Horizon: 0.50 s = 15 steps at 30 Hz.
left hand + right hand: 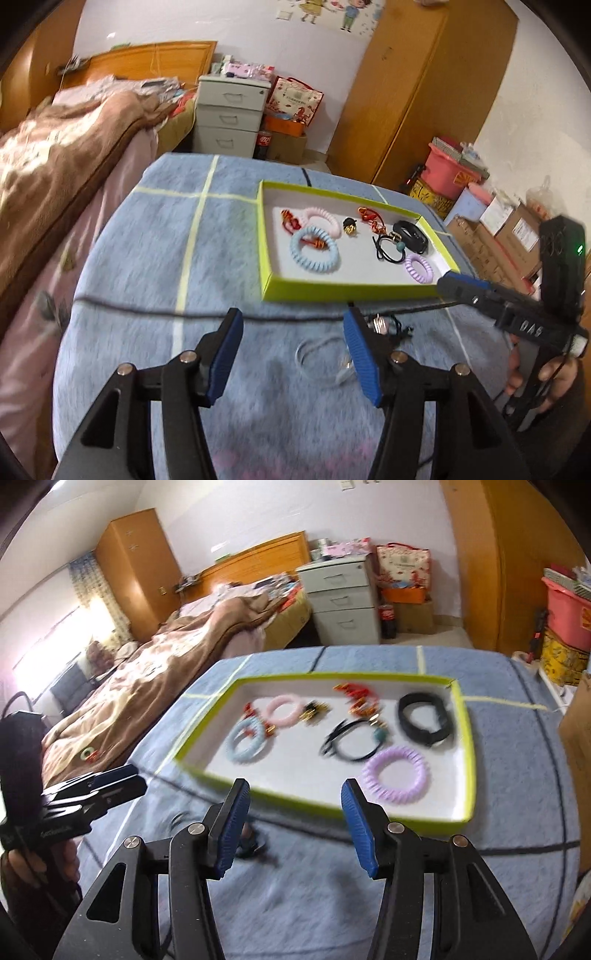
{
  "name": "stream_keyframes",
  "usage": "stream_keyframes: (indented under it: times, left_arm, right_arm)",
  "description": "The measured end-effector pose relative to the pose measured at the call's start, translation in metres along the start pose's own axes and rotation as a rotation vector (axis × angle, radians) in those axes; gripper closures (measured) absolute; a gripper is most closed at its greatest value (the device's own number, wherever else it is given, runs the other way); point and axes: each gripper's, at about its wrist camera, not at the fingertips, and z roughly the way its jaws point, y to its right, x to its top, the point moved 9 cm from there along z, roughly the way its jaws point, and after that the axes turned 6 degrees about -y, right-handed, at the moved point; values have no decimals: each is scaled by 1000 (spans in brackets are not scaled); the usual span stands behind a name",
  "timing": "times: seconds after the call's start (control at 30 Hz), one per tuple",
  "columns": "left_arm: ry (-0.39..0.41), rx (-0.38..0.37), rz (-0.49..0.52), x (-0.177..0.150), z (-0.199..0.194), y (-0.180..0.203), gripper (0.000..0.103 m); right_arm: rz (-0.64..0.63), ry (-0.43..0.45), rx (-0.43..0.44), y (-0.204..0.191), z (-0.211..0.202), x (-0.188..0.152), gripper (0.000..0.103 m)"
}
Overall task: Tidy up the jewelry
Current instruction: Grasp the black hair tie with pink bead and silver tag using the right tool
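Your right hand-held gripper [458,286] hides the lime tray's [263,236] near corner; a small dark item [251,843] on the worktop [303,893] blurs beyond telling, half hidden behind a finger.

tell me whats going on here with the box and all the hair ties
A person holds a gripper in each hand over a table with a blue cloth, sorting jewelry into a green box. The box already holds coil ties in blue, pink and purple, a black band and a few small pieces. The left gripper and right gripper are both open and empty. A clear loop and some dark bits lie on the cloth outside the box.
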Motion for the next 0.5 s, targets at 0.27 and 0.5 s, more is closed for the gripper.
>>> stream_keyframes:
  times: [0.27, 0.5]
  left_arm:
    - [32, -6, -39, -26, -22, -22, 44]
    - [52, -14, -48, -36, -36, -34, 44]
  right_arm:
    - [-59, -73, 29, -32, 34, -16, 51]
    - [-62, -128, -20, -34, 59, -21, 51]
